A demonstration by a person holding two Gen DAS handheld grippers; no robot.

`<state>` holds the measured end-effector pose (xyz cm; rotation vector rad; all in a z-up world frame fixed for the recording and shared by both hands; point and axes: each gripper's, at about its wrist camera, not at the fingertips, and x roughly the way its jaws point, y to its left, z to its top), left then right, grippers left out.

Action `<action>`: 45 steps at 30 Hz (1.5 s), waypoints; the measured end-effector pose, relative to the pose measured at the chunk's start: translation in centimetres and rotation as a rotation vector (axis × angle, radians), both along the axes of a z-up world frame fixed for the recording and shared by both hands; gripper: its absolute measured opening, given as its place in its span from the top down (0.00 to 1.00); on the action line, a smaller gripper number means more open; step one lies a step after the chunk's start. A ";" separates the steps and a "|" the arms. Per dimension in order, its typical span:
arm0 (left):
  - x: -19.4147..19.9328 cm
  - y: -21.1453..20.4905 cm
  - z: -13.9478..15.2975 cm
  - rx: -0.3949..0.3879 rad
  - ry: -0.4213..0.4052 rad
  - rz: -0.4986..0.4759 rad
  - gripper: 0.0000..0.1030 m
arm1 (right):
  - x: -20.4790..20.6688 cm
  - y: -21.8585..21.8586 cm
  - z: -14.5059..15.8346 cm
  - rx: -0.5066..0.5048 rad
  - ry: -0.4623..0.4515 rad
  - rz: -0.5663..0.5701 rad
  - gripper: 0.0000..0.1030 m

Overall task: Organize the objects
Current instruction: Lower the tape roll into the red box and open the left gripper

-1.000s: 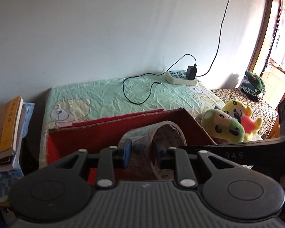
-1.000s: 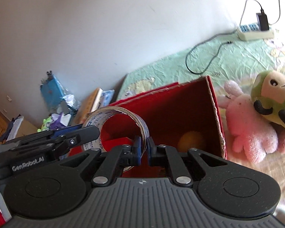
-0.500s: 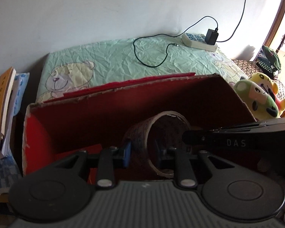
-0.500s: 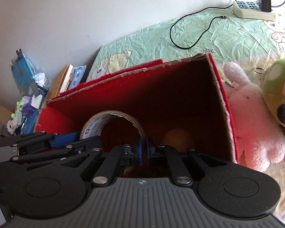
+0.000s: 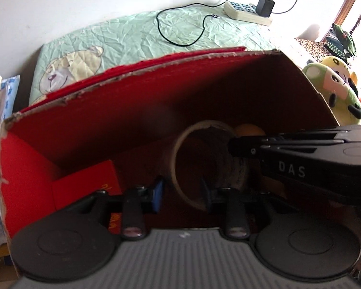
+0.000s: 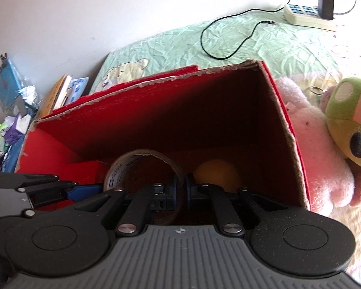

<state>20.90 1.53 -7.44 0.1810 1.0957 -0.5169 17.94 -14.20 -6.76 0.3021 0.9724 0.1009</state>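
The roll of tape (image 5: pixel 205 161) sits low inside the red cardboard box (image 5: pixel 108 118), standing on edge with its open core facing you, and it is the landmark for everything else here. Your right tongs (image 6: pixel 180 189) are clenched on the roll's wall, one pad inside the core and one outside, coming in from the near side of the tape. Your left tongs (image 5: pixel 181 192) have just been opening: their blue pads now stand apart on either side of the roll's near rim, with the rim between them but no longer pinched. Just beyond the tape, toward the box's right wall, an orange ball (image 6: pixel 216 175) lies on the box floor. To the left of the tape a small red carton (image 5: pixel 84 185) lies on the floor by the box's left wall. Outside the box, right of the tape, a pink plush (image 6: pixel 320 149) and a green plush (image 6: pixel 349 118) lie on the bed (image 6: pixel 264 45). Far behind the tape a power strip (image 5: pixel 246 13) with a black charger and its cable rests on the green sheet, and books (image 6: pixel 57 96) are stacked off to the left
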 end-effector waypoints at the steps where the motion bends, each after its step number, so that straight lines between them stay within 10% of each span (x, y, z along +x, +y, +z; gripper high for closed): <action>1: 0.0 0.0 -0.1 0.001 0.006 -0.001 0.64 | 0.0 0.0 0.0 -0.007 0.000 -0.007 0.95; 7: -0.1 0.0 0.2 -0.006 -0.011 -0.007 0.45 | 0.0 0.4 0.2 -0.070 0.000 -0.053 0.95; 45: 0.0 -0.1 0.4 -0.010 -0.002 -0.024 0.30 | -1.2 -0.6 0.5 0.018 -0.133 -0.074 0.93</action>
